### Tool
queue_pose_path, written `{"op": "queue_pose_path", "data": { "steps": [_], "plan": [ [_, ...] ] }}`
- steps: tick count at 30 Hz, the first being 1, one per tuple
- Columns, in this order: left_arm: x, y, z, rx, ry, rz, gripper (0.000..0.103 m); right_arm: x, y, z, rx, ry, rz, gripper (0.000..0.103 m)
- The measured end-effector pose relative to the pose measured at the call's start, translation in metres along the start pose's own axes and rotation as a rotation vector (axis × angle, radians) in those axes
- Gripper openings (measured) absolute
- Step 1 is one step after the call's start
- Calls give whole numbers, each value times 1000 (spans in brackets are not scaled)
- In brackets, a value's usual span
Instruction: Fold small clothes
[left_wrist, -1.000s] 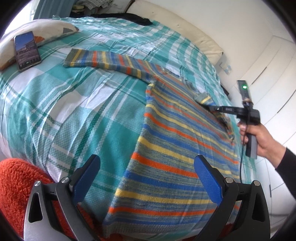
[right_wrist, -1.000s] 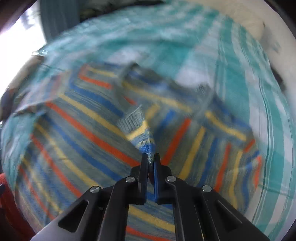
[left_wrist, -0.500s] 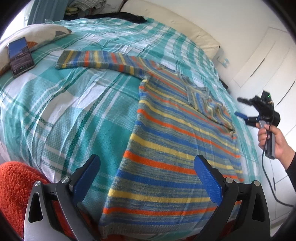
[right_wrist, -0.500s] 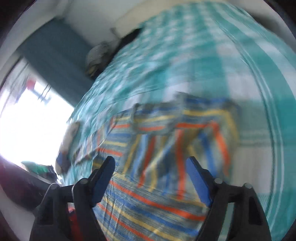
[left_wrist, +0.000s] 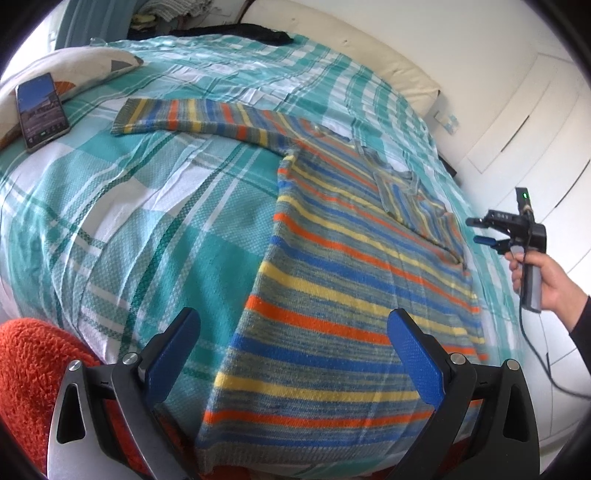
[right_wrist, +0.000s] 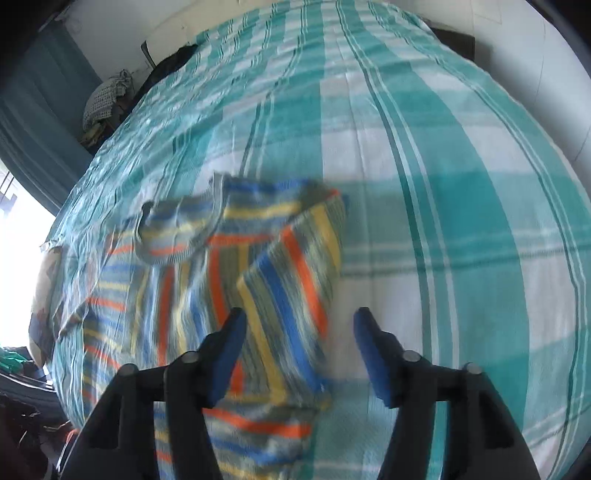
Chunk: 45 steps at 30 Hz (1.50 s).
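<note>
A striped knit sweater (left_wrist: 332, 280) is lying flat on the bed (left_wrist: 122, 221), which is covered by a teal and white checked bedspread. Its hem is hanging at the near edge, right in front of the left tongs (left_wrist: 291, 354). One sleeve (left_wrist: 199, 120) is stretching straight out across the bedspread toward a smartphone (left_wrist: 40, 109) that is resting on a pillow (left_wrist: 74, 70). The other sleeve (right_wrist: 266, 266) is lying folded in across the chest.

The left tongs are standing wide apart, holding nothing, just above the hem. The right tongs (right_wrist: 299, 354) are also spread wide and empty, hovering beside the folded sleeve at the far side of the sweater; the left wrist view is showing them clear of the cloth, gripped in the right hand (left_wrist: 546, 280).

Judging by this layout, the step in hand is likely bringing the outstretched sleeve in to match the folded one. To do it well, the left tongs should be pinching the cuff through both layers, lifting only enough to clear the knit, and carrying it across so the crease falls along the shoulder line. The knit is looking soft and stretchy, so dragging risks pulling the body askew. The free tongs could be steadying the shoulder.

No brand, label or readable writing is showing; the phone screen is lit, but its content is too small to read.
</note>
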<state>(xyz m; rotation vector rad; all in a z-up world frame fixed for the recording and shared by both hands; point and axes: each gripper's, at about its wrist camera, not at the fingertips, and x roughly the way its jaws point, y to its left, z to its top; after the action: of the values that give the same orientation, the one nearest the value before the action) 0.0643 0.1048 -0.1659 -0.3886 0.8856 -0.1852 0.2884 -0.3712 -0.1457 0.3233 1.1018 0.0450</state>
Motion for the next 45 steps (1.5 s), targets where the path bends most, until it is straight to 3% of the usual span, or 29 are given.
{"op": "queue_pose_path", "data": {
  "steps": [5,6,7,8,10,12,13,14,16,18,20,24,25,27,28,30,33,37,38,39,42,45],
  "plan": [
    [-1,-2,0,19,13,20,101,39,-3,33,29,0,-85,60],
    [-1,-2,0,19,15,23,101,45,-7,36,45,4,-61,54],
    [-1,-2,1,16,15,28,101,55,-10,38,54,30,-22,6],
    [-2,-1,2,12,14,32,101,60,-15,37,42,43,-52,3],
    [-1,0,3,2,12,32,101,58,-25,34,71,-29,-124,4],
    [2,0,5,0,15,30,101,62,-31,31,105,-25,-86,8],
    [4,0,6,0,21,29,101,63,-29,31,91,-24,-78,16],
    [7,0,6,1,27,28,101,61,-26,31,64,-21,-60,31],
    [9,-1,6,8,36,27,101,47,-24,29,42,-43,-52,51],
    [8,-2,5,17,34,24,101,25,-22,24,29,-103,-43,50],
    [7,-1,4,18,28,18,101,1,-11,9,-37,-117,24,50],
    [9,1,4,-3,33,12,101,-9,10,-55,-110,37,233,48],
    [9,1,3,-5,35,13,101,-7,13,-71,-135,72,222,48],
    [8,2,1,-3,35,19,101,1,12,-103,-214,138,42,43],
    [6,2,0,-1,33,19,101,-3,6,-115,-219,123,-21,41],
    [3,3,-3,1,27,19,101,-27,-10,-130,-119,61,-22,42],
    [4,3,-4,5,31,24,101,-45,-20,-137,-26,28,112,42],
    [7,-4,-5,27,37,25,101,-23,-16,-143,52,121,276,39],
    [8,-5,-6,37,42,28,101,-15,-11,-147,38,143,293,13],
    [7,-8,-8,51,46,35,101,-14,-3,-151,5,144,271,5],
    [2,-10,-13,80,37,48,101,-25,6,-155,-54,90,155,4],
    [1,-10,-14,91,39,49,101,-19,-11,-163,-10,84,131,4]
  ]
}}
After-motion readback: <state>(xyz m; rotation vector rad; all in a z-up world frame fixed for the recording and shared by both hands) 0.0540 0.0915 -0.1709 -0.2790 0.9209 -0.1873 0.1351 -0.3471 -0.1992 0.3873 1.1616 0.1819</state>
